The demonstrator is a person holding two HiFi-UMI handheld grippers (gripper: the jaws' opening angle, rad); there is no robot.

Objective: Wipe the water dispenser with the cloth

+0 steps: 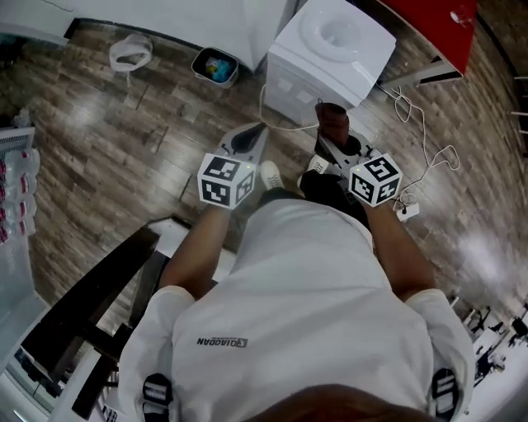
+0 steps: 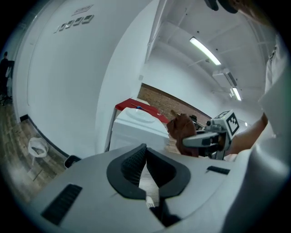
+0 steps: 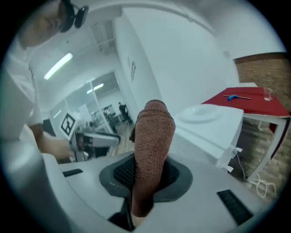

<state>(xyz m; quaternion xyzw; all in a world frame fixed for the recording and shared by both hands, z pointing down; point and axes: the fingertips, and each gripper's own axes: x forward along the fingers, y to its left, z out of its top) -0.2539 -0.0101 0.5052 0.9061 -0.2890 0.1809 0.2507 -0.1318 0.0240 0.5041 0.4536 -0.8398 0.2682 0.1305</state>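
1 water dispenser, 1 cloth, 2 grippers: L gripper, R gripper; 1 bin, 1 red table.

I hold my left arm and right arm forward, side by side. My left gripper has its jaws pressed together, empty; my right gripper is clamped on the cloth, which stands upright.

- The person is wearing a white short-sleeved T-shirt with dark lettering.
- Black straps are showing at both shoulders, lower frame.
- The grey left gripper and right gripper are carrying black-and-white marker cubes.
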